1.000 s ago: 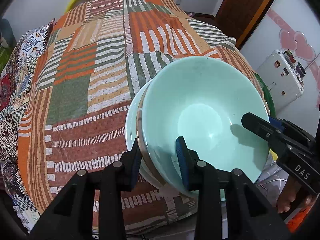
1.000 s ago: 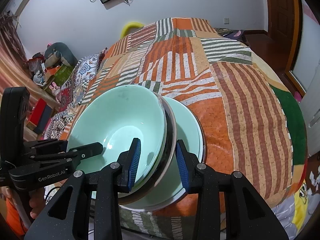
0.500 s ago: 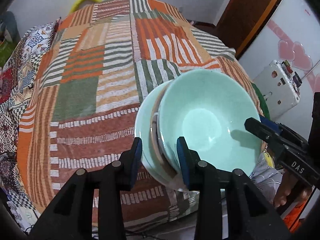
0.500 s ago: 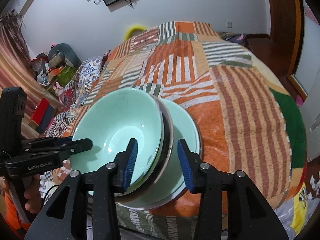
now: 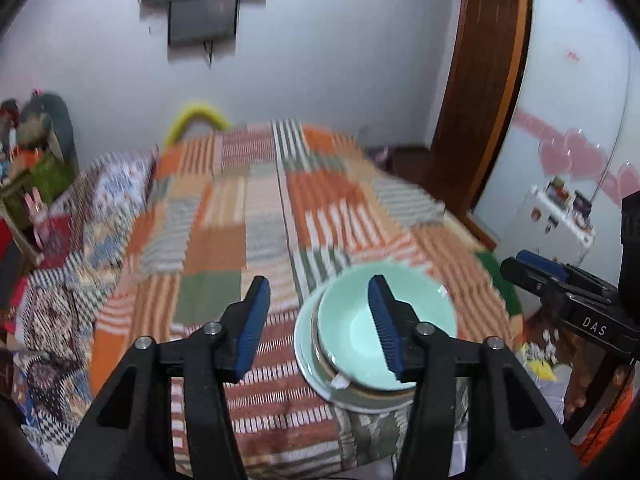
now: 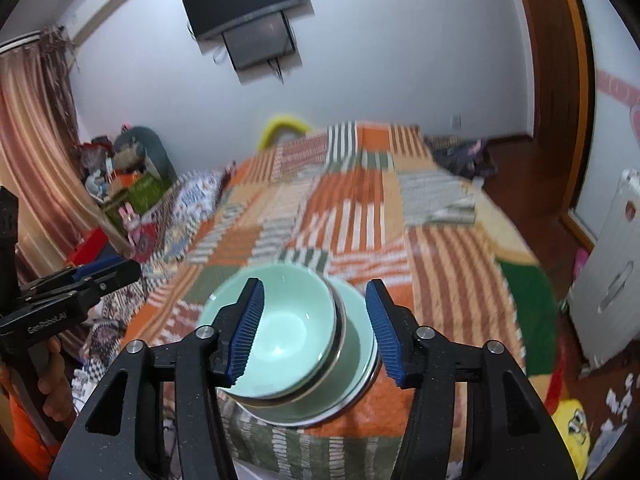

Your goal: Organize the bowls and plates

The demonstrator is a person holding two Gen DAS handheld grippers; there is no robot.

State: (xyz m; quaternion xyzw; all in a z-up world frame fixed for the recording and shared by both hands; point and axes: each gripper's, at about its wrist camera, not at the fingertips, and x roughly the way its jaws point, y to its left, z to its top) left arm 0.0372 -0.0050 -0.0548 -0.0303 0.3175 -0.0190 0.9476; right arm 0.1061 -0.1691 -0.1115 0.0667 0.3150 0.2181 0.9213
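Left wrist view: we look along our left gripper (image 5: 318, 318), its blue pads standing wide with nothing between them; the jaws have just been opening. At about four o'clock from the frame's centre sits the stack: a mint-green bowl (image 5: 416, 328) nested on a brown-rimmed dish (image 5: 326, 364), all on a pale green plate (image 5: 306, 340). It rests on the striped patchwork bedspread (image 5: 224, 248), close to the near edge of the bed at six o'clock. Our right gripper (image 5: 536, 270) shows at three o'clock, clear of the dishes.

We judge the stacking step done and both tools let go; the next move calls for finding any remaining dish, none of which we can see here.

Right wrist view: our right gripper (image 6: 316, 320) frames the same stack at six o'clock, pads apart and touching nothing; these jaws too have just been opening. The bowl (image 6: 288, 320) sits left of centre on the plate (image 6: 358, 320), whose right side shows bare. Our left gripper (image 6: 98, 274) enters at nine o'clock, held by a hand (image 6: 52, 376).

The bedspread (image 6: 360, 208) lies open from ten to two o'clock, giving wide room. The stack's nearness to the bed edge and the soft cloth are the risks, we think.
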